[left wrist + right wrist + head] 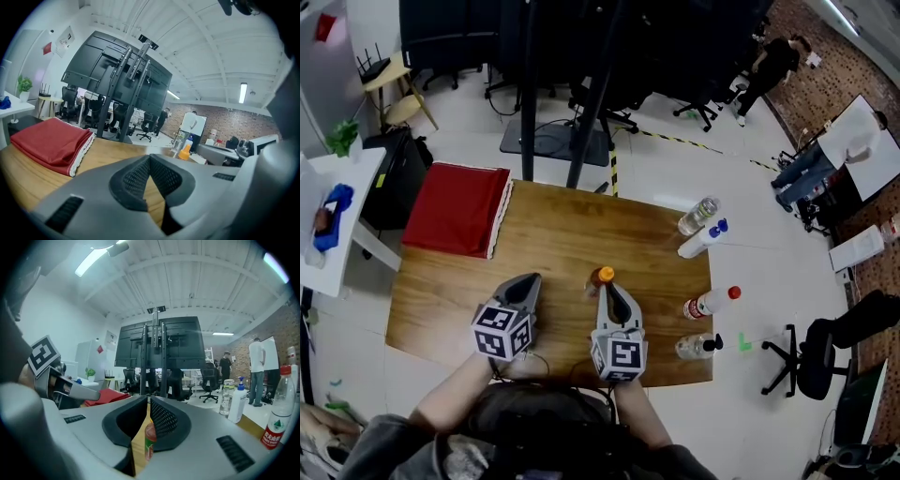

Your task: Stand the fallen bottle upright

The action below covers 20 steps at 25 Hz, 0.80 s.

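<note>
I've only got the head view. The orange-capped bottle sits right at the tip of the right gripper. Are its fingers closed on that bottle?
Observer: No. In the right gripper view the right gripper has its fingers together at the tips. The orange-capped bottle only shows through the gap below them, not pinched.
Operator: And the left one?
Observer: The left gripper is shut as well, with only the wooden table showing between its fingers.
Operator: Have the bottles by the table's right edge tipped over?
Observer: No. The right gripper view shows the clear bottle, the blue-topped pump bottle and the red-capped bottle all upright.
</note>
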Each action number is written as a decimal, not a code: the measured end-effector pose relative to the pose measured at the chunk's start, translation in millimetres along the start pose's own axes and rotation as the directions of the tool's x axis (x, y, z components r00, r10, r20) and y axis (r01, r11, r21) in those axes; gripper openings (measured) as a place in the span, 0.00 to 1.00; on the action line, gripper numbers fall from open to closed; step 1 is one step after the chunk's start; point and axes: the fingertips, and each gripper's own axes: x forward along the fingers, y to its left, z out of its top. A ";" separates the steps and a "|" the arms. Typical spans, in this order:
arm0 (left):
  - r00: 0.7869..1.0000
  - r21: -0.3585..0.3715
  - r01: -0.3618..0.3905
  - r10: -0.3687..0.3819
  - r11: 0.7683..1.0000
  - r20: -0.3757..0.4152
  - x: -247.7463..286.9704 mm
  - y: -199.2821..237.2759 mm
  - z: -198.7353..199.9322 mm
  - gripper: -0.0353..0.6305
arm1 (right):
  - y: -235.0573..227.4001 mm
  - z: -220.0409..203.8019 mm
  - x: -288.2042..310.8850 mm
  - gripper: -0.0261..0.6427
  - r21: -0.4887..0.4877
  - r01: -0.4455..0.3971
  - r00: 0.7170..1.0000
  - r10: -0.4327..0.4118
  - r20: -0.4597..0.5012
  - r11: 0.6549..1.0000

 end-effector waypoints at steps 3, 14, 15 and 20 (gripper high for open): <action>1.000 -0.002 0.008 -0.008 1.000 -0.004 -1.9 -2.8 -0.8 0.09 | 1.3 3.3 -2.8 0.05 -0.012 -0.006 1.000 0.006 -0.007 1.000; 1.000 -0.026 -0.003 0.003 1.000 -0.010 -3.8 3.7 -3.2 0.09 | -12.0 -0.1 -3.6 0.05 -0.042 0.032 0.998 -0.034 -0.051 0.999; 1.000 -0.025 -0.004 0.004 1.000 -0.010 -3.7 3.6 -2.9 0.09 | -12.2 -0.4 -3.5 0.05 -0.046 0.031 0.998 -0.034 -0.051 0.998; 1.000 -0.003 -0.001 0.001 1.000 -0.004 -5.3 0.7 1.1 0.09 | -8.4 -0.9 -2.7 0.05 -0.067 0.019 0.997 -0.024 -0.072 0.998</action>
